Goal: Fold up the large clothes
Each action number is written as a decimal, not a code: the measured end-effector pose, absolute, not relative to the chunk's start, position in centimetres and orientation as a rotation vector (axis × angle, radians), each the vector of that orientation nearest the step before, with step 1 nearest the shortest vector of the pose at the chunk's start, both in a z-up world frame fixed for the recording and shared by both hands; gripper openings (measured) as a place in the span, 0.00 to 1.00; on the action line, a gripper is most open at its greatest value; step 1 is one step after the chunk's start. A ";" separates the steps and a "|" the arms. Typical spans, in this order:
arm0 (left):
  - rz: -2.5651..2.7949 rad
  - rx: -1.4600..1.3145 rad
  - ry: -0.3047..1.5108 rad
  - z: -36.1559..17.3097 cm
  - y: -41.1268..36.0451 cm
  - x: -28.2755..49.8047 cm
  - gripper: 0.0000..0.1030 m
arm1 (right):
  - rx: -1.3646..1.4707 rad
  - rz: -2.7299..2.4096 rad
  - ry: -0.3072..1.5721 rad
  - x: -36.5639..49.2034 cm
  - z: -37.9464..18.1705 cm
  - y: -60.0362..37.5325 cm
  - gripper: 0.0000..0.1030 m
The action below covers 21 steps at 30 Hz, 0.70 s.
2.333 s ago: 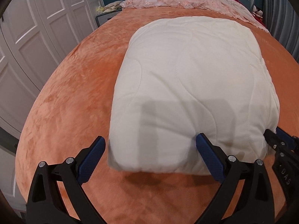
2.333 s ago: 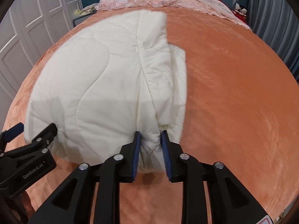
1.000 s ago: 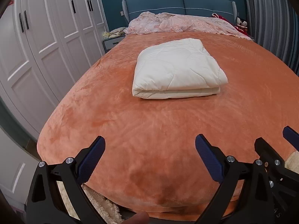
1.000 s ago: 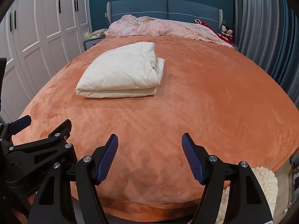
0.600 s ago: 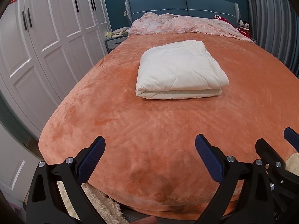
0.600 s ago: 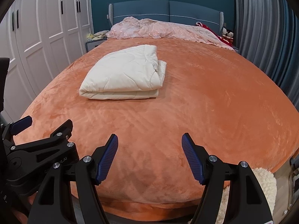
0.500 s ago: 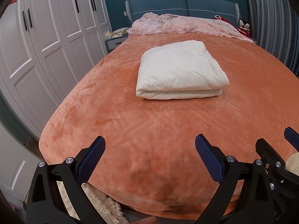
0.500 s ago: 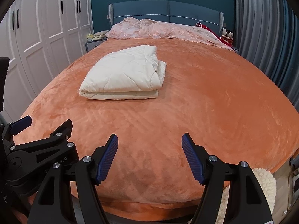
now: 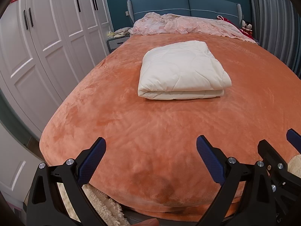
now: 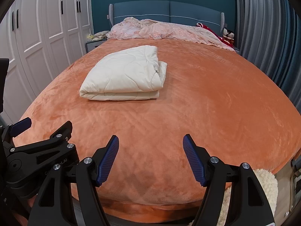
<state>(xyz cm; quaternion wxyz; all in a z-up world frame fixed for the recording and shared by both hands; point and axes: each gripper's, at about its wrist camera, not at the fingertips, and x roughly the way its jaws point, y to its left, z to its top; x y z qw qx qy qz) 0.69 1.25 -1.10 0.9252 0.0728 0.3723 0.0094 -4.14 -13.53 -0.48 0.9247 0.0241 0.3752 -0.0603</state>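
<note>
Showing only rightward, the folded quilt's [image 10: 124,75] stepped edge.

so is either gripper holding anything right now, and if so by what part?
Nothing is held. The left gripper and right gripper are both open and empty near the foot of the bed. The folded white quilt lies on it, apart from both.
</note>
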 end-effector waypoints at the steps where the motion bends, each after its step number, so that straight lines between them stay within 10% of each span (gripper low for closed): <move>1: 0.019 0.150 0.763 -1.1 1.3 0.7 0.91 | 0.049 -0.123 0.770 -4.1 -0.5 -13.6 0.67; 21: 0.023 0.146 0.765 -1.1 1.4 0.6 0.90 | 0.050 -0.121 0.769 -4.2 -0.4 -13.7 0.67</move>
